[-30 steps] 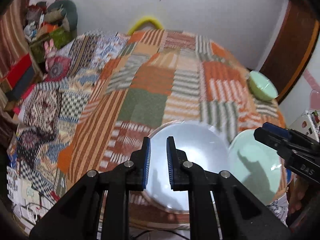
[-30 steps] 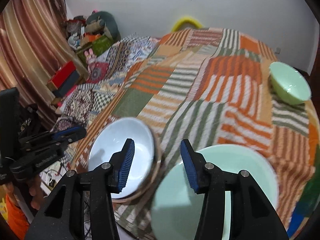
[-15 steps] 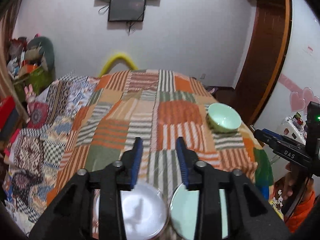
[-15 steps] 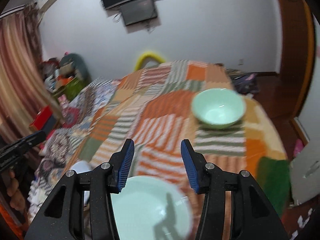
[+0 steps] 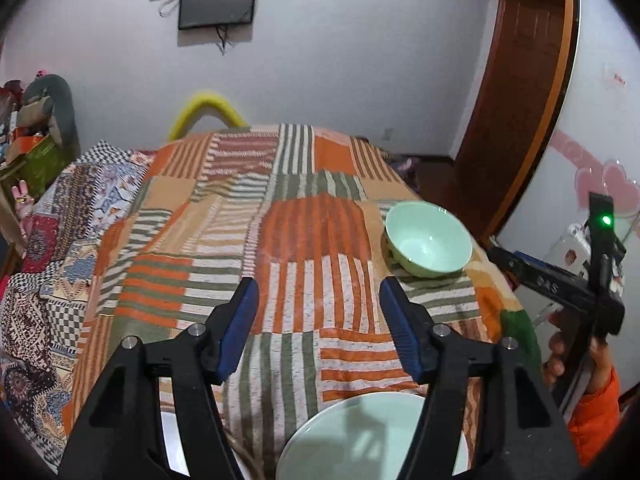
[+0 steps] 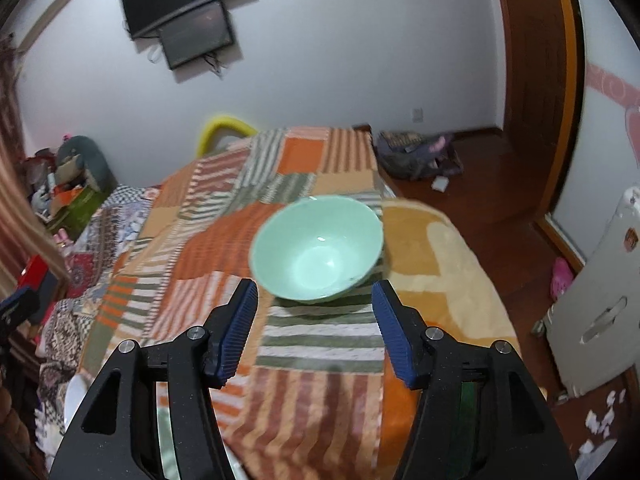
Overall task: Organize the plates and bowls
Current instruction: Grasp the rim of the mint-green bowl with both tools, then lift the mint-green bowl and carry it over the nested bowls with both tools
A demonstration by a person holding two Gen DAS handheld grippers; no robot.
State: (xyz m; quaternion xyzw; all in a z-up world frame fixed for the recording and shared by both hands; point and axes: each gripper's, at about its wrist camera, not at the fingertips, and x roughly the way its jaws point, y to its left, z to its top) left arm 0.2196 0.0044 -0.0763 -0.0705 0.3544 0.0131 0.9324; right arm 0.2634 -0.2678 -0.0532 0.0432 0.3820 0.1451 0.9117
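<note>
We find the right gripper (image 6: 314, 308) lined up on the green bowl (image 6: 316, 250), which sits at frame centre on the bed (image 6: 332, 400); its fingers have just been opening and stand wide with nothing between them, likely readying to take the rim. The left gripper (image 5: 318, 306) has likewise just been opening and holds nothing, wide above the green plate (image 5: 352, 440) at the lower edge, with the bowl (image 5: 428, 240) right of centre.

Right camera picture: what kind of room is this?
Most likely a bedroom. A bed with a patchwork blanket fills it, a dark screen hangs on the wall, and a wooden door frame stands on the right.
</note>
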